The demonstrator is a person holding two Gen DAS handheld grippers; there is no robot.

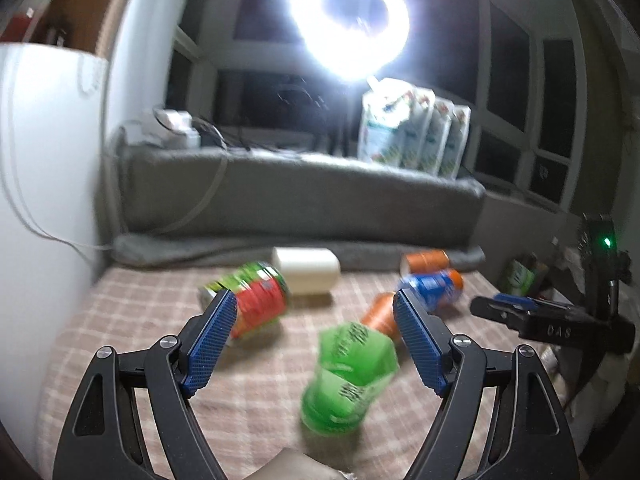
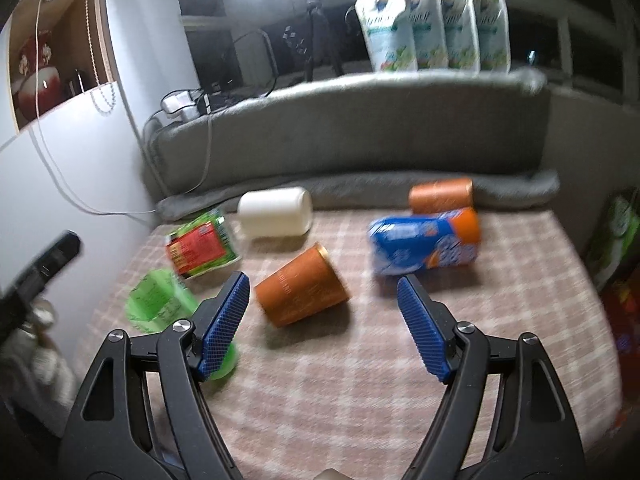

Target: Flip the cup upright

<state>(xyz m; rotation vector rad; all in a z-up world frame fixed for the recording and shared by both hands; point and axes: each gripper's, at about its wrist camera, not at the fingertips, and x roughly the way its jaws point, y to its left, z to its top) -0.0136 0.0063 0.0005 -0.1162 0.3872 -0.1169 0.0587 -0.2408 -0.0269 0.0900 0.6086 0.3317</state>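
Note:
Several cups lie on their sides on a checked cloth [image 2: 360,380]. A green cup [image 1: 348,376] lies tilted between the open fingers of my left gripper [image 1: 314,344], untouched; it also shows in the right wrist view [image 2: 158,300], partly behind the left finger. An orange cup [image 2: 302,286] lies on its side just ahead of my open, empty right gripper [image 2: 324,320]. In the left wrist view the orange cup [image 1: 380,314] is partly hidden by a finger. The right gripper [image 1: 532,316] shows at that view's right edge.
More cups lie on their sides: red-green [image 2: 200,246], white [image 2: 276,212], blue-orange [image 2: 424,246], a second orange one [image 2: 440,196]. A grey padded ledge [image 2: 360,136] with pouches [image 2: 432,20] backs the table. A white wall [image 2: 80,160] stands left. A ring light [image 1: 350,24] glares.

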